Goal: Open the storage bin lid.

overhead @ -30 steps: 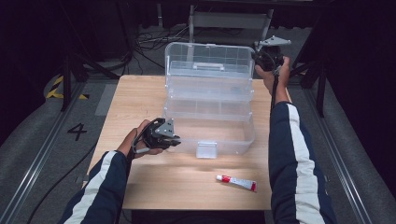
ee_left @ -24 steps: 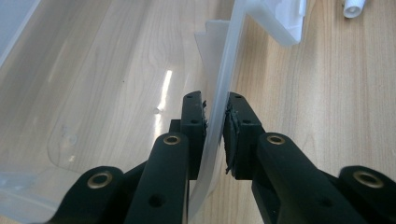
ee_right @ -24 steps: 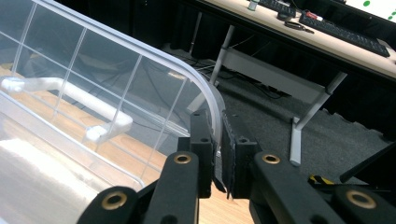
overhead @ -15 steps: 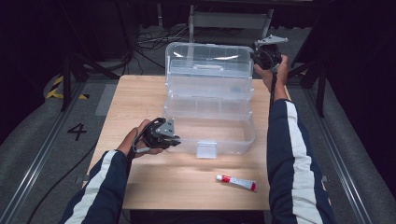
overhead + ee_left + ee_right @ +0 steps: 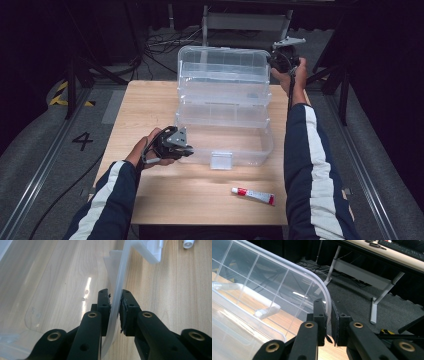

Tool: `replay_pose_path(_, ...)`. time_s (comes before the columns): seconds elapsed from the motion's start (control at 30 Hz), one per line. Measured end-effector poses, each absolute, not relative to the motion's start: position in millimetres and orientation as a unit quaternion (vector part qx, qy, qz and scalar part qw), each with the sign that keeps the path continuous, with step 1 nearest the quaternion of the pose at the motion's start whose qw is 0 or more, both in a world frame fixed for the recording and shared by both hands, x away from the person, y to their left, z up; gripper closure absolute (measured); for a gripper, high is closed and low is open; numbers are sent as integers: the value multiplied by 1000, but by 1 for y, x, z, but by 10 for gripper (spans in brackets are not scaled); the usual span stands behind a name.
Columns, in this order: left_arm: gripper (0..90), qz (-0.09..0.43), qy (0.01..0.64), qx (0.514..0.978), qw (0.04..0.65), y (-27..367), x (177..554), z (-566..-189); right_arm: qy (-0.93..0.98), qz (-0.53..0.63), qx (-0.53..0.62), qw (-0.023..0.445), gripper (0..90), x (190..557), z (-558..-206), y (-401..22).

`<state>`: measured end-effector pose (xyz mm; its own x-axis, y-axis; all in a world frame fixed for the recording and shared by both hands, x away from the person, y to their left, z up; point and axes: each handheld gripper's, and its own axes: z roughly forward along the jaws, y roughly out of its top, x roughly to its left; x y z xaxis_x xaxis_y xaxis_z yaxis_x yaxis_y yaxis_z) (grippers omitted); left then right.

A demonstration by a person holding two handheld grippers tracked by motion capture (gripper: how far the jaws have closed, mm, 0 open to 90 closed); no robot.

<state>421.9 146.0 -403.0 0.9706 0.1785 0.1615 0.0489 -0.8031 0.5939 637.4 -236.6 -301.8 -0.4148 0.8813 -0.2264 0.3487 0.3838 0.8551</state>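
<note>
Two grippers at work on one clear plastic box, tiered and standing open near the middle of the wooden table, toward its far edge. Lid raised upright at the back, ribbed into squares, with a pale handle visible through it in the right gripper view. Lower tray wall thin and see-through, with wood grain showing behind it. White latch hanging at the front of the bottom tier.

Left gripper low at the front left corner of the box, held in the left hand; jaws clamped on the tray wall, pads pressing it from both sides in the left gripper view. Right gripper raised at the far right corner, forearm in a dark sleeve with a white stripe; jaws pinched on the curved top corner of the lid, rim caught between the pads in the right gripper view.

Small tube, white with a red band, lying flat on the near right part of the table, well apart from the box and from both grippers.
</note>
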Motion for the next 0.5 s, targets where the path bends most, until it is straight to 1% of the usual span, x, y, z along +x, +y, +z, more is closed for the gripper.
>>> replay_pose_path(0.5,803,101,61,942,314,147,423,-404,760,357,409,357,819,644,-306,-233)
